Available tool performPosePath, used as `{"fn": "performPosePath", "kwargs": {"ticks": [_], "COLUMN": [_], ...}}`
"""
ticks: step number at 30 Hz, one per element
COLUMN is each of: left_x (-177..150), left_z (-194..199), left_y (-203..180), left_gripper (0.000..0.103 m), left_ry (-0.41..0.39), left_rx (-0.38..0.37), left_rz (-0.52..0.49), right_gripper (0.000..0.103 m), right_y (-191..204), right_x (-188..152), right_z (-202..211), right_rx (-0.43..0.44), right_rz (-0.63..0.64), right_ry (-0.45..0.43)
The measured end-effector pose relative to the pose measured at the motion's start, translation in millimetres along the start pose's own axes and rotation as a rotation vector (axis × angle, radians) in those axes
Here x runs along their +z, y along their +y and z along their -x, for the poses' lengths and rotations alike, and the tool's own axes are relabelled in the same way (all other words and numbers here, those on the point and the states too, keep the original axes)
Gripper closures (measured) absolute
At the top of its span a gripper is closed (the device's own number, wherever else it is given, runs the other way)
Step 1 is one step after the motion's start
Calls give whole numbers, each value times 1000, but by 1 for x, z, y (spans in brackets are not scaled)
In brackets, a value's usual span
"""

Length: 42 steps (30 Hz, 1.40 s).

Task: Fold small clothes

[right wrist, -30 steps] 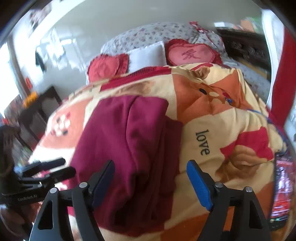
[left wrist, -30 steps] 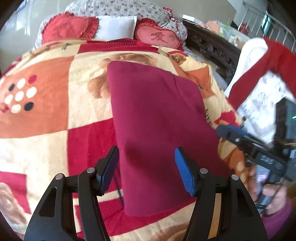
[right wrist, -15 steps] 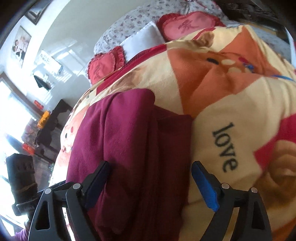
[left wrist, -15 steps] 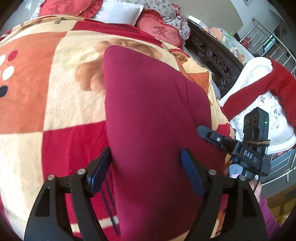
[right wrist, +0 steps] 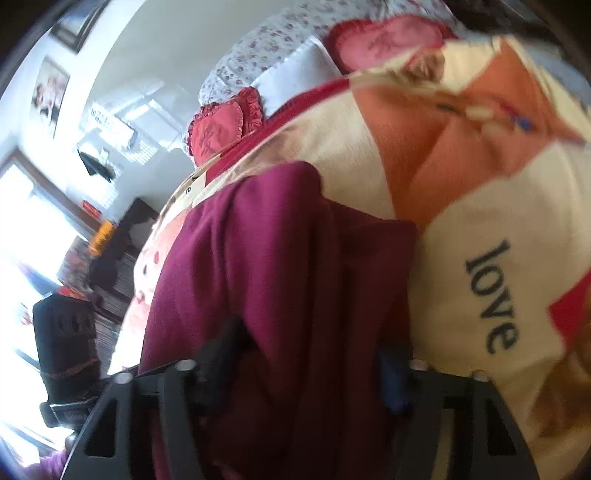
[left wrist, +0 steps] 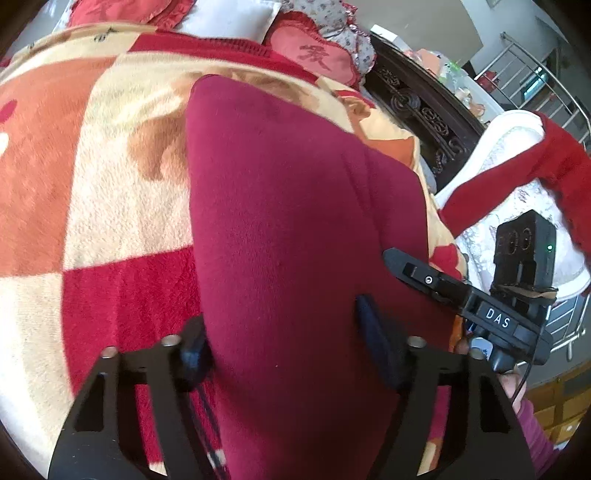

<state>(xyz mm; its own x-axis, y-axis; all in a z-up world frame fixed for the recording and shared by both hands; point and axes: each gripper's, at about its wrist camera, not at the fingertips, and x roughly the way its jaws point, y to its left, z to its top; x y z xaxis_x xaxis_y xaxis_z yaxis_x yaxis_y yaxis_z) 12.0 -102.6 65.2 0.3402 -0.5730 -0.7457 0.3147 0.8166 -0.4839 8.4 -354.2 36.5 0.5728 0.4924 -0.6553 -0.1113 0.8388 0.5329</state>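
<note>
A dark red folded garment [left wrist: 288, 229] lies lengthwise on the patterned blanket [left wrist: 110, 184]; it also shows in the right wrist view [right wrist: 280, 266]. My left gripper [left wrist: 284, 343] is open, its fingers straddling the garment's near end, low against the cloth. My right gripper [right wrist: 306, 358] is open too, its fingers either side of the garment's near right part. The right gripper also shows in the left wrist view [left wrist: 417, 273], at the garment's right edge.
Heart-shaped red pillows [left wrist: 317, 55] and a white pillow [left wrist: 229, 18] lie at the bed's head. A dark carved bed frame [left wrist: 424, 110] runs along the right. A white and red cover [left wrist: 517, 166] lies beyond it. The blanket bears the word "love" [right wrist: 491, 295].
Both grippers have moved forward and down onto the garment's near end, so the cloth now fills the space between their fingers. Both stay open.
</note>
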Motion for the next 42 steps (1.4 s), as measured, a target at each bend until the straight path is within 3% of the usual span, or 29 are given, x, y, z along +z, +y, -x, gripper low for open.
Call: {"fn": "performPosePath", "kwargs": {"ticks": [2, 6, 11, 16, 18, 21, 22, 27, 32, 34, 38, 42], "left_x": [-1, -9, -29, -60, -70, -80, -83, -84, -86, -87, -88, -93], "left_z": [14, 55, 110, 127, 116, 108, 111, 122, 134, 138, 145, 151], "left_y": [-1, 2, 16, 49, 66, 79, 82, 73, 64, 60, 58, 52], "left_gripper": [45, 46, 46, 46, 46, 43, 42, 40, 40, 40, 40, 40], "left_ry": [-5, -2, 18, 52, 70, 53, 38, -1, -82, -114, -145, -173], "left_rx": [-14, -21, 61, 134, 165, 203, 199, 252, 339, 371, 403, 435], "left_rz": [0, 23, 35, 121, 164, 190, 197, 172, 128, 108, 92, 71], "right_gripper": [56, 57, 58, 58, 58, 56, 56, 56, 60, 66, 67, 68], "right_y": [14, 41, 82, 111, 114, 126, 130, 167, 185, 184, 170, 155], "right_x": [1, 3, -11, -41, -50, -57, -58, -64, -83, -99, -120, -131], "right_z": [10, 33, 38, 12, -6, -20, -15, 30, 32, 18, 5, -1], "right_rx": [-6, 52, 126, 162, 124, -69, -89, -54, 8, -25, -145, -153], "right_rz": [32, 36, 15, -4, -14, 117, 152, 339, 413, 446, 467, 424], "right_ry": [-8, -19, 47, 134, 154, 151, 130, 33, 84, 128, 175, 173]}}
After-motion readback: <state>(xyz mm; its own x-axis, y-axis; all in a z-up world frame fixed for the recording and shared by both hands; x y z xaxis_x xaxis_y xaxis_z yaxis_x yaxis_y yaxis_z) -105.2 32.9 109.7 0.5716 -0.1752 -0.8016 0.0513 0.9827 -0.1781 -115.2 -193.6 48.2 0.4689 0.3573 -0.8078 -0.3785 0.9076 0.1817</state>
